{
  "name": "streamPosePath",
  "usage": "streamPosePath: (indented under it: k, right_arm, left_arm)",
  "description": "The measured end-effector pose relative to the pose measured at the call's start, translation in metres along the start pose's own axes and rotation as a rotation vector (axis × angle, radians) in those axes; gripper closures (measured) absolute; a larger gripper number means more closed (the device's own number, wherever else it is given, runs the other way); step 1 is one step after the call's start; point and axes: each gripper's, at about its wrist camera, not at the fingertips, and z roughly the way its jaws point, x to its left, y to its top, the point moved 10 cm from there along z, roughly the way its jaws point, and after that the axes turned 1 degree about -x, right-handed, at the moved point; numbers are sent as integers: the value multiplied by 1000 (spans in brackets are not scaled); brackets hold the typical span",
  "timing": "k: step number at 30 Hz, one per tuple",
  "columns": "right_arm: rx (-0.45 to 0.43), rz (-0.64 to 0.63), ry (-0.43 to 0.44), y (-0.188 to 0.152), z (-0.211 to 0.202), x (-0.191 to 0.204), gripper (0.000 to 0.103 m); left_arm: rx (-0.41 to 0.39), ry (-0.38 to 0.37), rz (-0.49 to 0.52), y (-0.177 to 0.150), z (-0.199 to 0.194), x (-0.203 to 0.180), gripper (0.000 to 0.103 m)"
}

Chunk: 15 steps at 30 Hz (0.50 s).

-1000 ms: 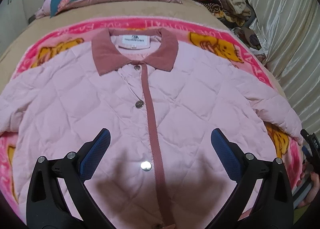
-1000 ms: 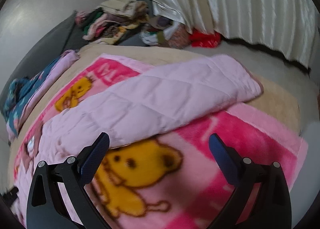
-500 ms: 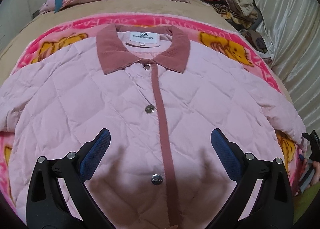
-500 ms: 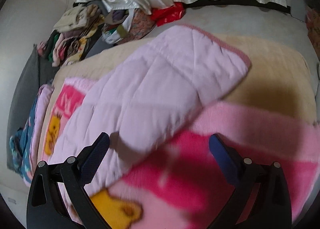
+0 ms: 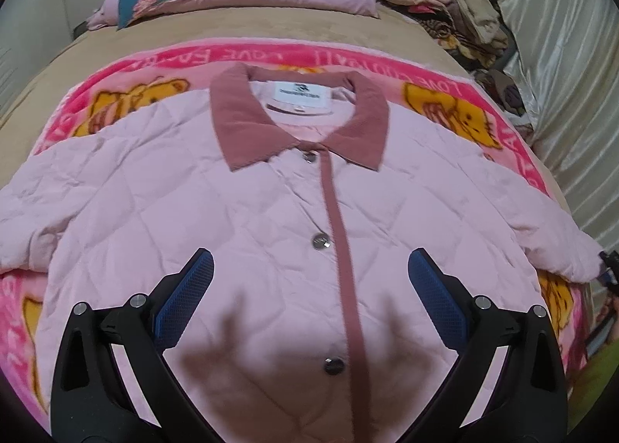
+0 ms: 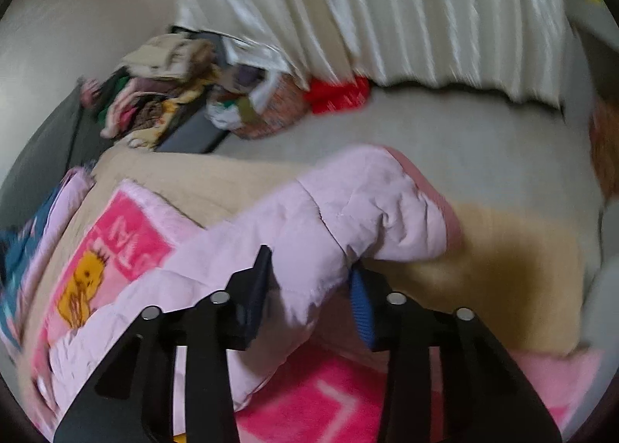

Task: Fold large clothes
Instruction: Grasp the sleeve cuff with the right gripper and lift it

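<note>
Now the right gripper [image 6: 309, 280] is closing on the jacket [image 5: 232, 218] sleeve [image 6: 348, 222]; the left gripper [image 5: 309, 284] hovers wide open, empty.

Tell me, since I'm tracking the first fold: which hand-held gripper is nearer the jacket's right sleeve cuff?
Right. The right hand-held gripper is closing around the sleeve just short of its cuff; the left hand-held gripper hovers open over the jacket's buttoned front.

Our left tongs [image 5: 309, 300], at the bottom of the frame, have matte black angular arms with silver round screw heads and blue cross-hatched pads [image 5: 185, 300]. Our right tongs [image 6: 309, 288] look alike: black arms, silver screws, a ribbed blue pad [image 6: 361, 311].
</note>
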Motion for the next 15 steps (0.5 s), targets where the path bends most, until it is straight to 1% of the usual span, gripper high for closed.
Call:
streamPosePath:
  k: [3,5,8,10,13,15]
  right_arm:
    - [-76,-124,30,12,-26,34,74]
    - [-116,-185,74,17,-44,60,75]
    - [-152,-221,144,20,-69,92,76]
    - [-173,-242,198,20,-86,115,76]
    - [-180,-253,268,18,-106,144,76]
    - [-183,-275,301,16,-116,161,76]
  left_arm:
    - [-21,15,-11,6,-4,11,9]
    - [-28,23,-19,9,-9,20,9]
    - [-43,-13,-41,12,-19,30,9]
    - [-67,4,-52,15,-28,41,9]
    - [-95,34,-57,21,-38,54,9]
    - [-112,54,-62,25,-45,65,9]
